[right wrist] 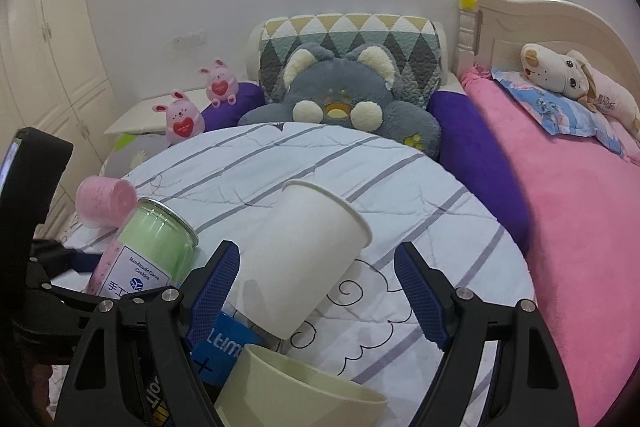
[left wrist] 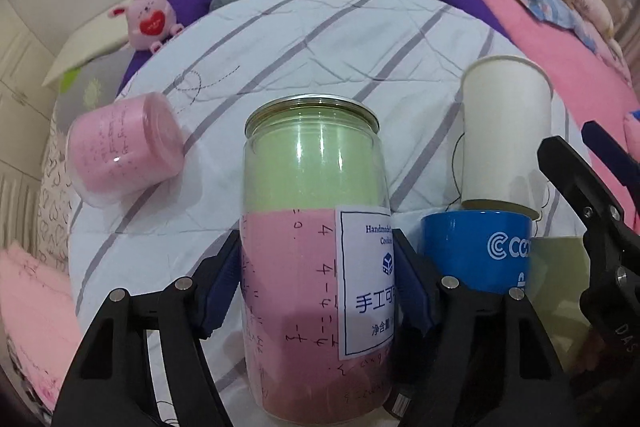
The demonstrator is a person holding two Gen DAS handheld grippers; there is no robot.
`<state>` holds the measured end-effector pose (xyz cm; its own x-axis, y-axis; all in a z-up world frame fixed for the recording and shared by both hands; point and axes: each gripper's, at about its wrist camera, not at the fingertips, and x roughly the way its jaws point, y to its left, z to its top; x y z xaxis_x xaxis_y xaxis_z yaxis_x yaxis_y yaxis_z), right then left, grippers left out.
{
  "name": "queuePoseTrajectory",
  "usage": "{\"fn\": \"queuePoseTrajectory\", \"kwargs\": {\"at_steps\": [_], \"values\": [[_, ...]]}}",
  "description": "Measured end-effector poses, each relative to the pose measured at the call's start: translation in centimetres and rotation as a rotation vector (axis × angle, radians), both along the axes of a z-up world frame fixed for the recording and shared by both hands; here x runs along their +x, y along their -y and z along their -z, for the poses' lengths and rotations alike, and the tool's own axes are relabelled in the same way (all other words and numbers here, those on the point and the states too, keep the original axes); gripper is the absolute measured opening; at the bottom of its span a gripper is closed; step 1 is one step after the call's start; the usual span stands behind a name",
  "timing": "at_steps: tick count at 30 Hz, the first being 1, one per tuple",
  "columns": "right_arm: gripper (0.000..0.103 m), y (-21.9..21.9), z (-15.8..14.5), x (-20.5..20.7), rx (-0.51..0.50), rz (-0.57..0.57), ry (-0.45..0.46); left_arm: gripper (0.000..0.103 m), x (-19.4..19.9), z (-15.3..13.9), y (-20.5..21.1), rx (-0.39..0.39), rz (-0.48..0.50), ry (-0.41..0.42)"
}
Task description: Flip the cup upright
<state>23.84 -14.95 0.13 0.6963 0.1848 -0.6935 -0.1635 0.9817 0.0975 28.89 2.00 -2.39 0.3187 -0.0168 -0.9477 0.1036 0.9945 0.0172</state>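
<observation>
The jar is clamped by the left gripper; the right gripper is spread wide (paper cup between, beside the jar).

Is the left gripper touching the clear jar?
Touching. The left wrist view shows the left gripper with both blue pads pressed against the clear jar, no gap on either side.

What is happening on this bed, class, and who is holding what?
A person works two hand-held tongs over a striped quilt. The left tongs are shut on a clear jar with green and pink filling, standing upright. The right tongs are open around a white paper cup, mouth up and tilted, with no clear grip. A blue mug sits just below it, and a pink jar lies on its side.
</observation>
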Motion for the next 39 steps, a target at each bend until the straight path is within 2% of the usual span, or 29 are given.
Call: {"fn": "queuePoseTrajectory", "kwargs": {"at_steps": [3,11,15,21,39], "values": [[0.081,0.2,-0.1,-0.2,0.007,0.003,0.001,0.071,-0.3,-0.2,-0.2,0.033,-0.016,0.009],[0.081,0.2,-0.8,-0.4,0.006,0.011,0.018,0.071,-0.8,-0.6,-0.9,0.049,-0.025,0.014],[0.081,0.4,-1.3,-0.7,0.007,0.014,0.028,0.071,-1.1,-1.1,-1.0,0.091,-0.032,0.034],[0.081,0.7,-1.7,-1.3,0.008,0.032,0.040,0.071,-2.1,-2.2,-1.6,0.085,-0.039,0.059],[0.081,0.7,-3.4,-4.3,0.050,0.034,0.085,0.071,-6.5,-4.2,-2.7,0.088,-0.059,0.059]]}}
